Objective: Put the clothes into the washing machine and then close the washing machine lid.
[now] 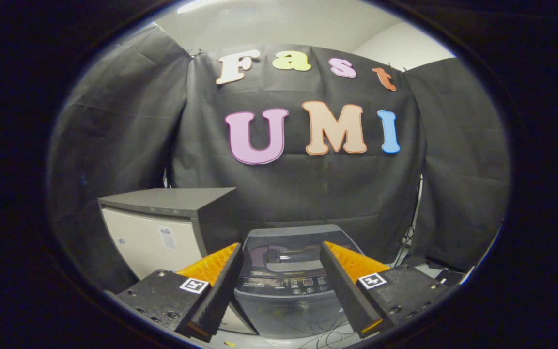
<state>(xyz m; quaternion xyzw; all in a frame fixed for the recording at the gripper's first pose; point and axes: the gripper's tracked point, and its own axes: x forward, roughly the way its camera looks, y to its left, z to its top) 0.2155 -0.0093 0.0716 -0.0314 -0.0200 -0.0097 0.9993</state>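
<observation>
A small grey top-loading washing machine (288, 305) stands on the floor against the black cloth wall, seen between and beyond my fingers. Its lid (303, 233) lies flat, with a dark glossy window that reflects the room. A control panel (286, 284) with buttons runs along the front edge of its top. My gripper (279, 246) is open, held above and in front of the machine. Nothing is between the fingers (221, 281).
A grey-topped cabinet with a pale front (162, 228) stands right beside the washing machine, on its left, and rises higher than it. Thin cables (327, 334) lie on the light floor before the machine. A stand with wires (412, 228) is behind it on the right.
</observation>
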